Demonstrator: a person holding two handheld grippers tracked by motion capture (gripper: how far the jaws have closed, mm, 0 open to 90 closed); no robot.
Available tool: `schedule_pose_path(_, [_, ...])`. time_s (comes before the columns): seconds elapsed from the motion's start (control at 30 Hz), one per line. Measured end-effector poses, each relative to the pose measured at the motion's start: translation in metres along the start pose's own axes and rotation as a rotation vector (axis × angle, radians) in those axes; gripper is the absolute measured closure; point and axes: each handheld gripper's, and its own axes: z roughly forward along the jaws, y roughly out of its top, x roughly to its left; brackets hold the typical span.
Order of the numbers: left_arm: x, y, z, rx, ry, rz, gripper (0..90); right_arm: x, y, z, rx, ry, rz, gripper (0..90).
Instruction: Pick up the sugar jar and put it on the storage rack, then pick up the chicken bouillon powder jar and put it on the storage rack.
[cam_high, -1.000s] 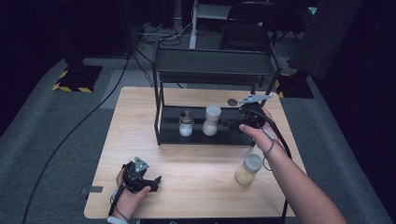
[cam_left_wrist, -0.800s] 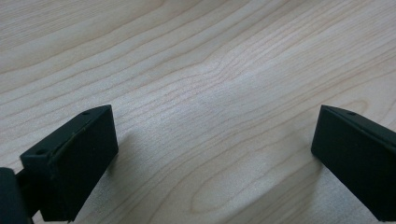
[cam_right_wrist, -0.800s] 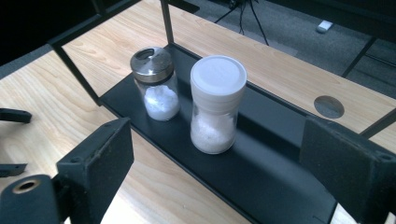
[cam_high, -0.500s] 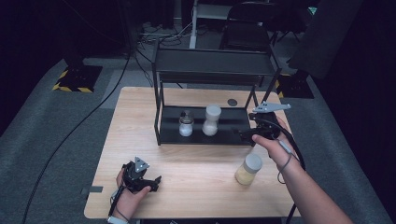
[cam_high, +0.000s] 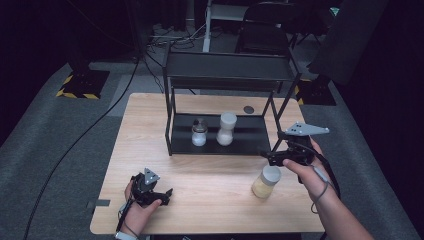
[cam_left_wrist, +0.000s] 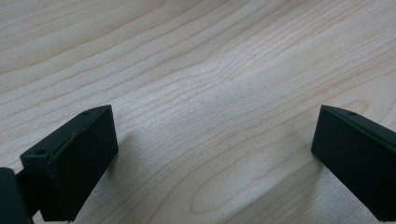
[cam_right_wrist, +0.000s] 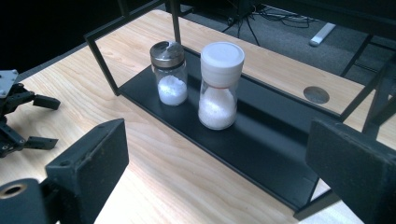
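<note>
Jars are the things in hand at this table (cam_high: 150, 130). Two of them stand on the bottom shelf of a black wire rack (cam_high: 225, 142) at the far middle of the wooden top: a small shaker with a metal cap (cam_high: 199, 133) on the left and a taller grinder with a white cap (cam_high: 226, 128) just beside it on the right, close together, though whether they touch cannot be told. Both are upright and hold white grains. In the right gripper view the shaker (cam_right_wrist: 169, 73) and the grinder (cam_right_wrist: 219, 85) sit toward the left half of the shelf (cam_right_wrist: 261, 154), with bare black shelf to their right.

A third jar with a white lid (cam_high: 266, 182) stands upright on the table, near the right edge and nearer the person than the rack. It holds pale yellowish stuff.

The right gripper (cam_high: 267, 157) hovers just past that jar, off the rack's near right corner, pointing left toward the shelf. Its jaws are spread wide with nothing between them, as its own view shows, where the two black pads frame the shelf and the two white jars.

The left gripper (cam_high: 167, 195) rests low over the near left part of the table, well apart from the rack and all three jars. Its jaws are also spread wide, with bare wood grain between them in the left gripper view (cam_left_wrist: 215, 154). A small dark round disc (cam_high: 248, 109) lies on the table behind the rack.
</note>
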Motion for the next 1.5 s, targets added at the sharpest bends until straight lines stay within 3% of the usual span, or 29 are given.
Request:
schedule_pose_path(0.3, [0.000, 0.000, 0.000, -0.001, 0.000, 0.001, 0.6, 0.007, -0.021, -0.016, -0.008, 0.001, -0.001, 4.9])
schedule_pose_path(0.63, [0.000, 0.000, 0.000, -0.001, 0.001, -0.001, 0.6, 0.008, -0.047, -0.021, -0.012, -0.010, 0.014, 4.6])
schedule_pose_path(0.97, [-0.001, 0.000, 0.000, 0.000, 0.007, -0.004, 0.6, 0.006, -0.070, -0.018, 0.003, -0.005, 0.021, 4.6])
schedule_pose_path(1.5, [-0.001, 0.000, 0.000, 0.000, 0.008, -0.006, 0.6, 0.003, -0.105, 0.000, 0.052, 0.008, 0.027, 4.6])
